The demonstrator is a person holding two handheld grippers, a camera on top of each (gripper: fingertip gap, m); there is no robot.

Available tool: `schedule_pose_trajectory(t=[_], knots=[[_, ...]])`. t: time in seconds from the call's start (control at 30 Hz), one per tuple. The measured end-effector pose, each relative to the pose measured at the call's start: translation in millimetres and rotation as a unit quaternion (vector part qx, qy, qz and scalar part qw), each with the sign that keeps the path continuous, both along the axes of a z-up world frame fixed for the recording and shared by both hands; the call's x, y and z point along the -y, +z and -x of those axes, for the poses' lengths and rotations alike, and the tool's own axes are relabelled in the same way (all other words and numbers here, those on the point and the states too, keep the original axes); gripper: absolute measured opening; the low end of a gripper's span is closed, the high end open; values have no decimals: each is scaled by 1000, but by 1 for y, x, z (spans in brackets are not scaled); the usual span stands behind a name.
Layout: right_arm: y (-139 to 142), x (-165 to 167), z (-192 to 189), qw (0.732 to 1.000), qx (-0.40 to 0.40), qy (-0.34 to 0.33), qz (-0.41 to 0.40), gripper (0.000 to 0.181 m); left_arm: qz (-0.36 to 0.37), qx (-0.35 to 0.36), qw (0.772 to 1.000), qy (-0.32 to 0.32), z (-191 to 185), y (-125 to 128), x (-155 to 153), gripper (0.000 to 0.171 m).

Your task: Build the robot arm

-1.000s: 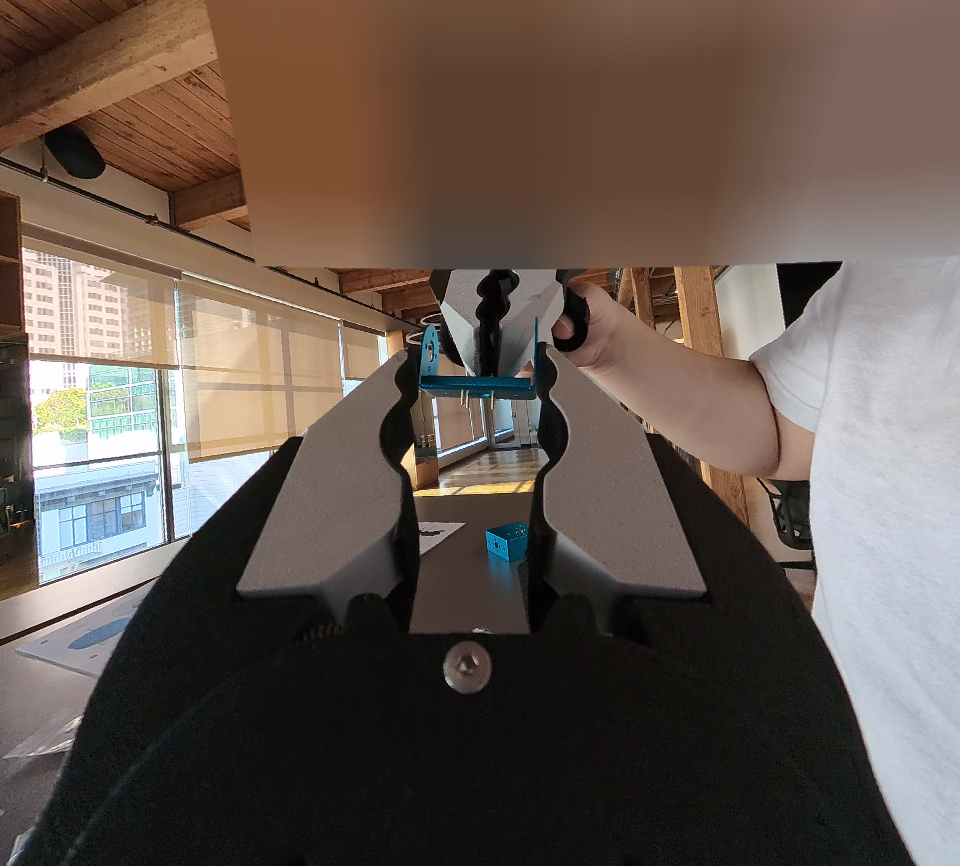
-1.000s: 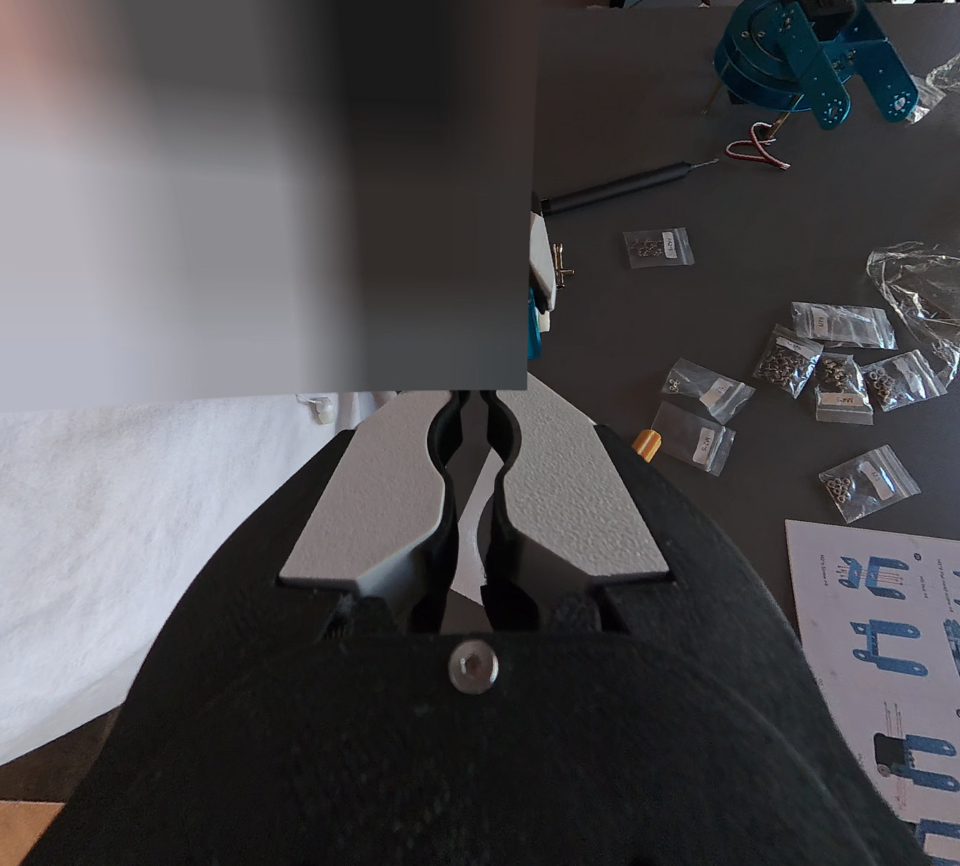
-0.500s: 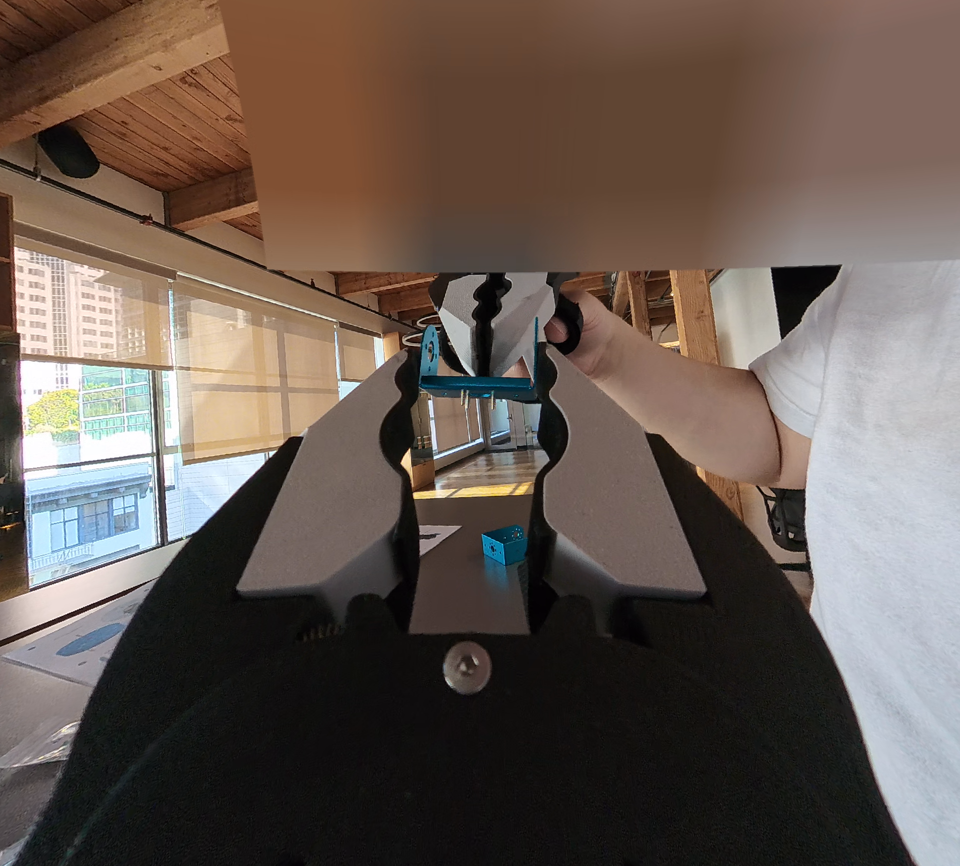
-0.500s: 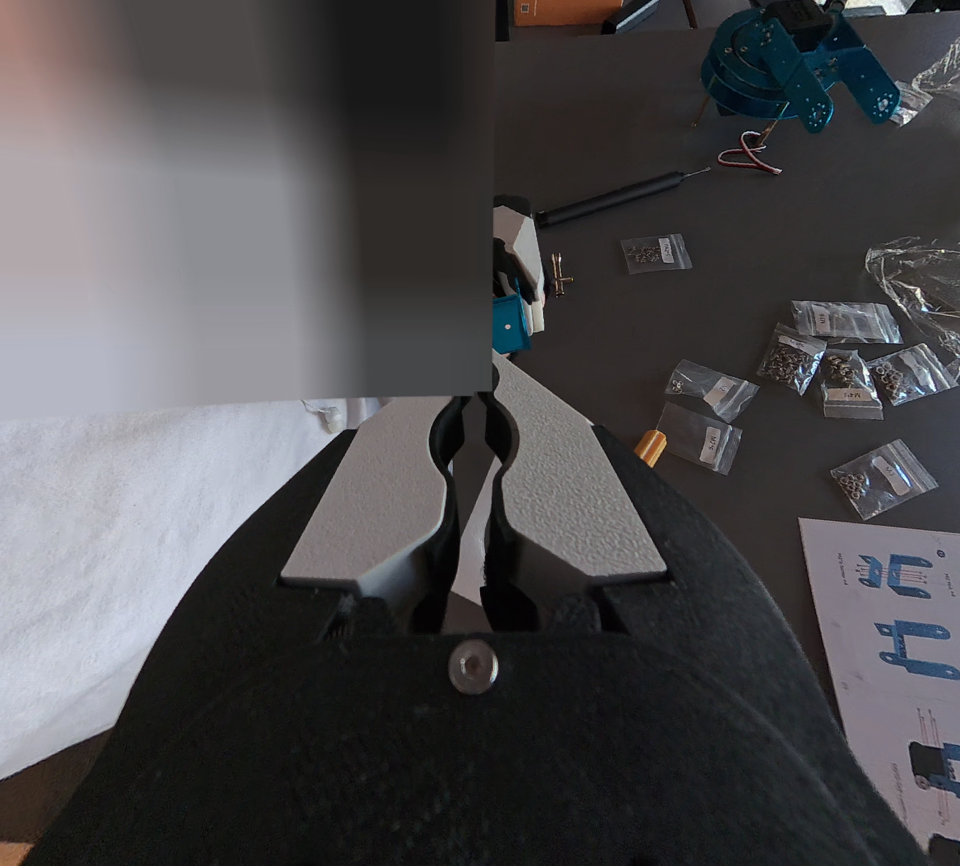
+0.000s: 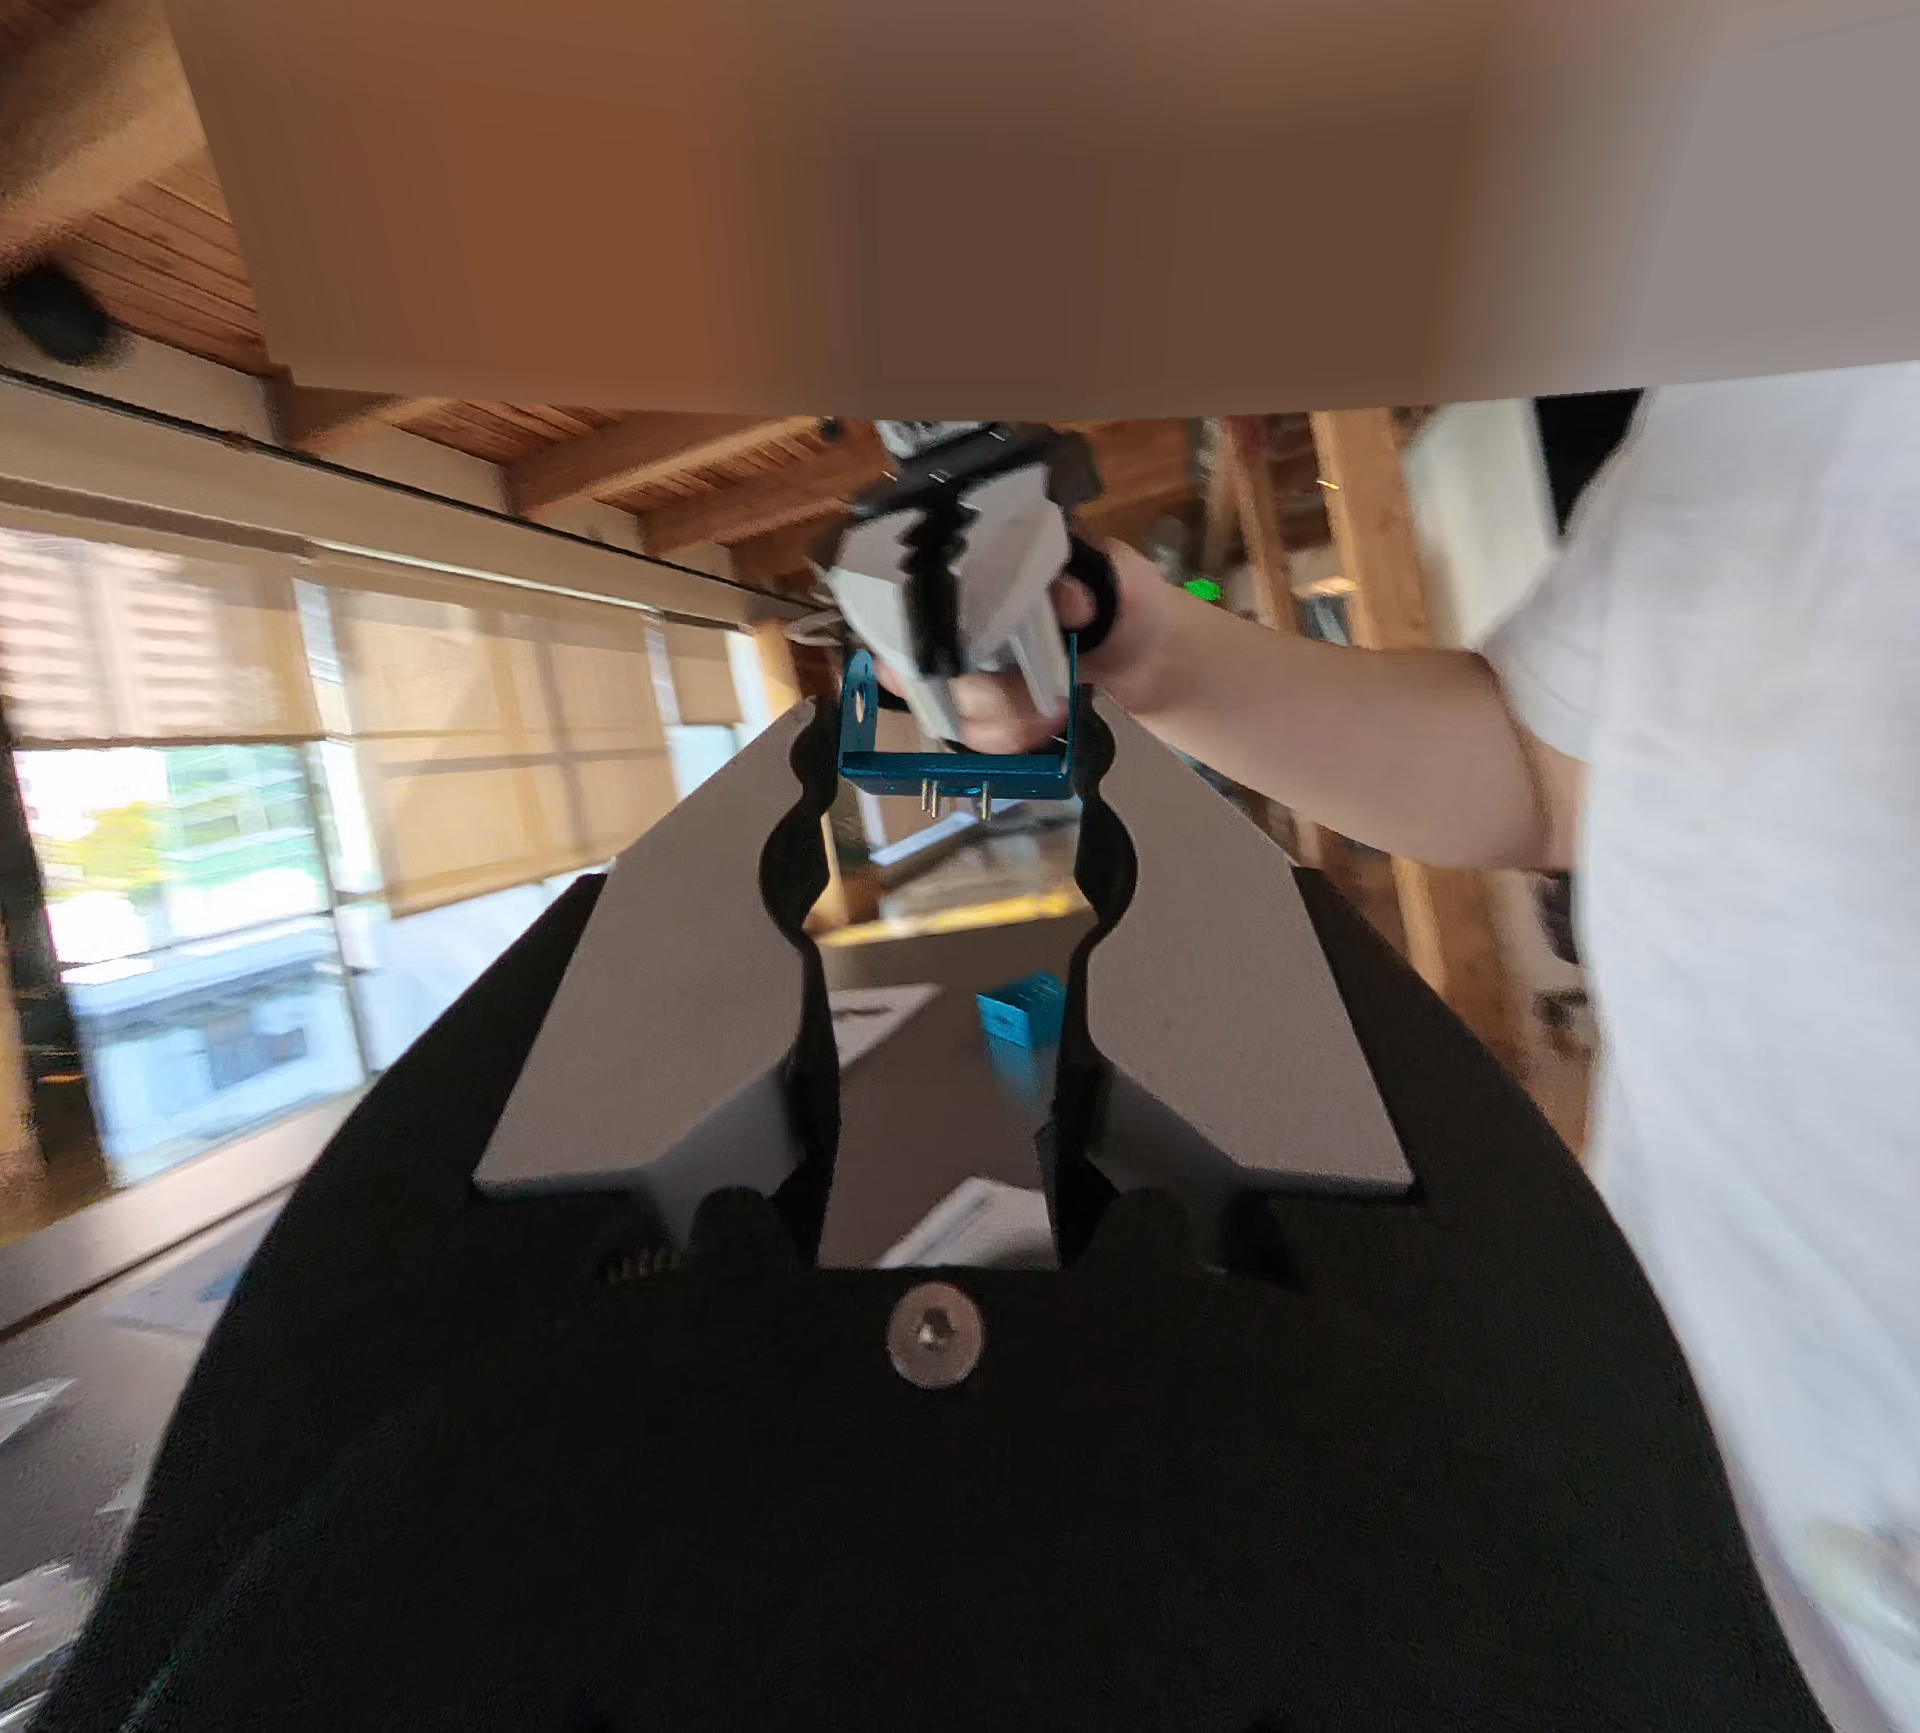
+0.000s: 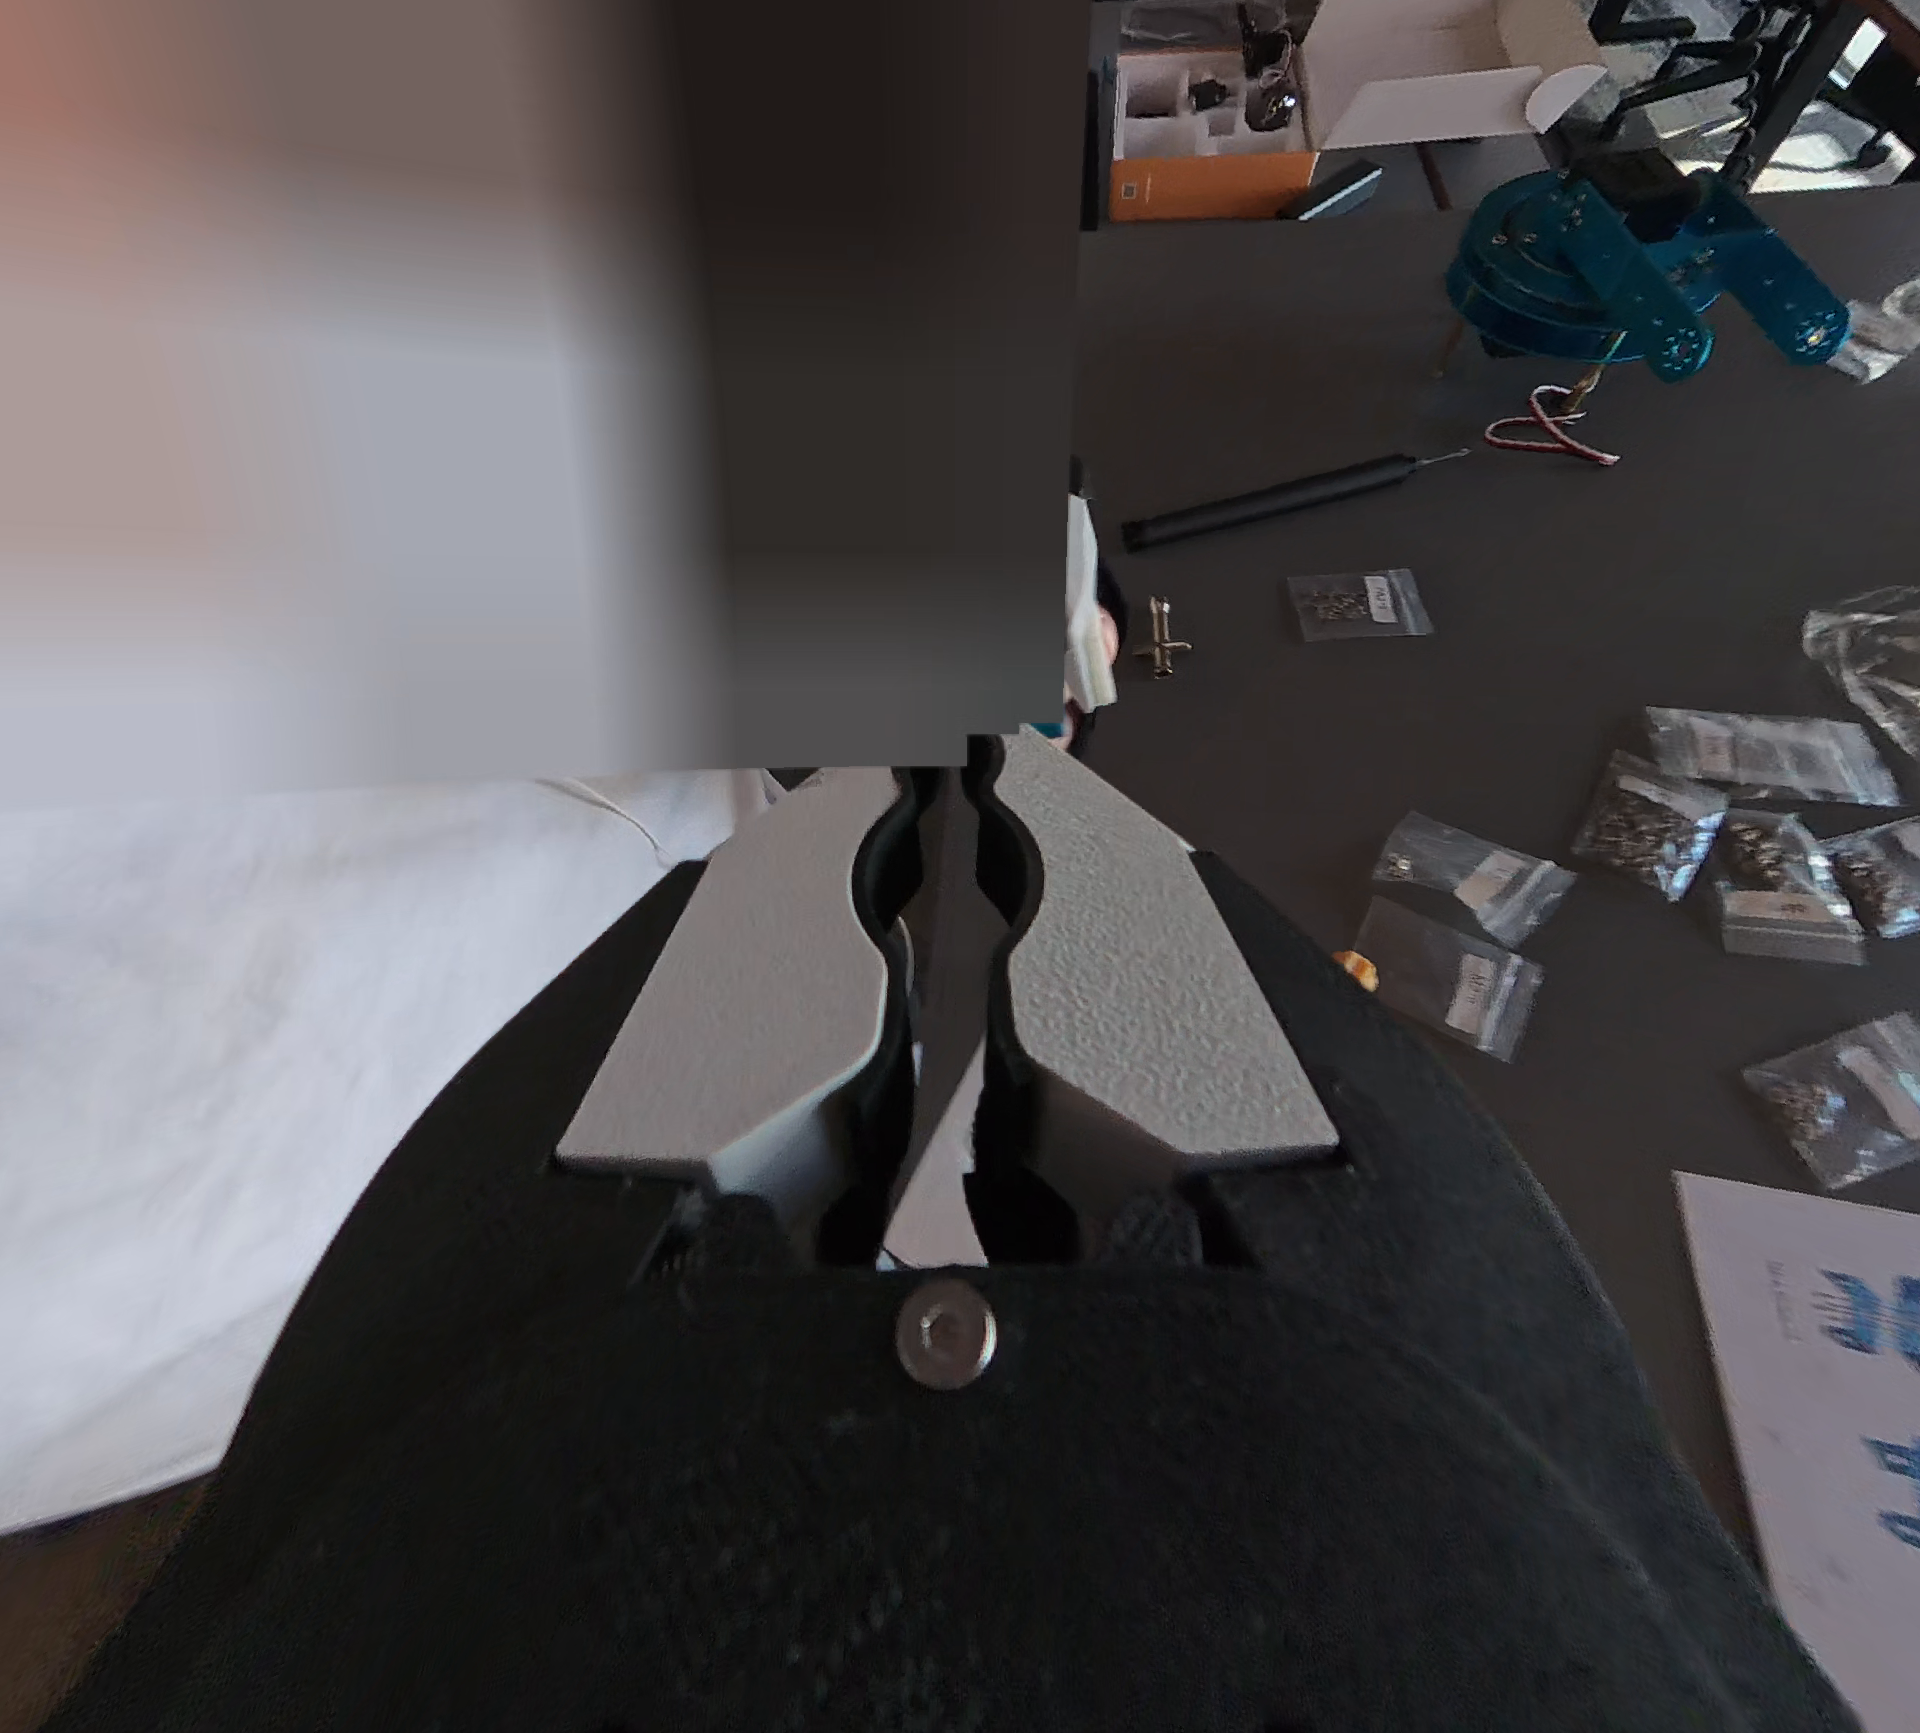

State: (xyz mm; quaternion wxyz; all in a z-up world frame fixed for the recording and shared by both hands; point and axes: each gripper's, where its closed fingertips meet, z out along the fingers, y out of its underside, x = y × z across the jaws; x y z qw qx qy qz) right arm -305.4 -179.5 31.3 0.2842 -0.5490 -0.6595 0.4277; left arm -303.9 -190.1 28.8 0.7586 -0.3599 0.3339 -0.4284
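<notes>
Left claw (image 5: 956, 764) pinches blue U-bracket (image 5: 956, 767) by its side walls, open side up; right claw (image 6: 951, 784) pressed together, empty, near above it

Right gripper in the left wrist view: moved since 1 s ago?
Yes. The right gripper has pulled up off the blue U-shaped metal bracket held by the left gripper, and sits higher against the wooden ceiling beams.

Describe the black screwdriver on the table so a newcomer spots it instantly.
On the dark table, look below the blue robot assembly. The black screwdriver lies slanted there, above the small clear bags. It is the only long, thin, black rod.
</notes>
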Motion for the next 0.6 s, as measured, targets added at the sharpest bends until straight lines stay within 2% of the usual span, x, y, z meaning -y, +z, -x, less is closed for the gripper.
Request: schedule_pose_trajectory(t=[0.07,0.17,0.37,0.47,0.6], knots=[[-4,-1,-3,1000,11,10,-20,6,47,-25,997,-49,-3,-6,-2,44],[-11,-3,-6,1000,2,9,2,8,104,-16,990,-91,3,-9,-7,44],[-53,-13,-22,997,-23,-31,61,10,228,7,962,-149,6,-27,-35,44],[-57,-17,-30,992,-57,-49,103,10,223,-10,962,-156,-5,-30,-35,44],[-47,-29,-39,990,-86,-79,80,9,204,-37,967,-149,-16,-35,-36,44]])
